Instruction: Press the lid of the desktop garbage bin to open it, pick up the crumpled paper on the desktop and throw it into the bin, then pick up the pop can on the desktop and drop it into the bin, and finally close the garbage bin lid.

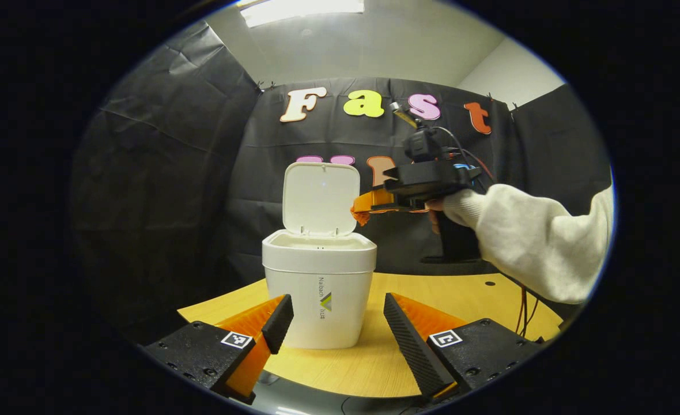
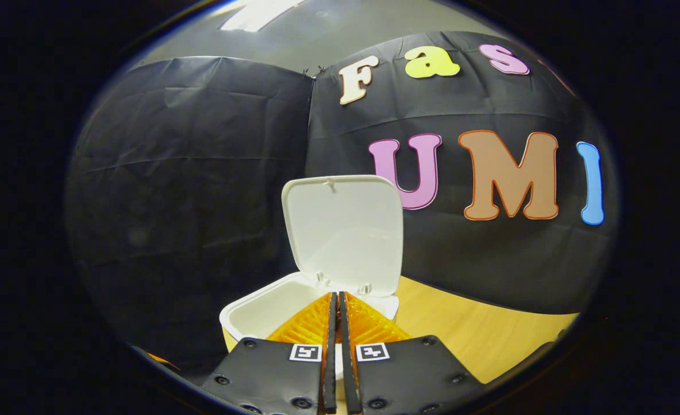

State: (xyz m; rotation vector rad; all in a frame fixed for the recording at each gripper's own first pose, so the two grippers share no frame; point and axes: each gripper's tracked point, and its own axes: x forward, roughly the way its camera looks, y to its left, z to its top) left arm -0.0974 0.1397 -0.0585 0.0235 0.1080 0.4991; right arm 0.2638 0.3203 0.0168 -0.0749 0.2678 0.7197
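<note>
**Bin open, right gripper above it**

Wooden desktop carries the white garbage bin, lid upright. Left gripper spreads wide before it. Right gripper, fingers together, apparently empty, hovers over the opening.

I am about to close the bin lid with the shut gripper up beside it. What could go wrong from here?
1. The lid stands upright and the right gripper hangs level with it, beside its edge; a sideways push rather than a forward one may shove the light bin across the table.
2. The left gripper sits open with a finger on each side of the bin's body; if the bin shifts, it may knock a finger.
</note>
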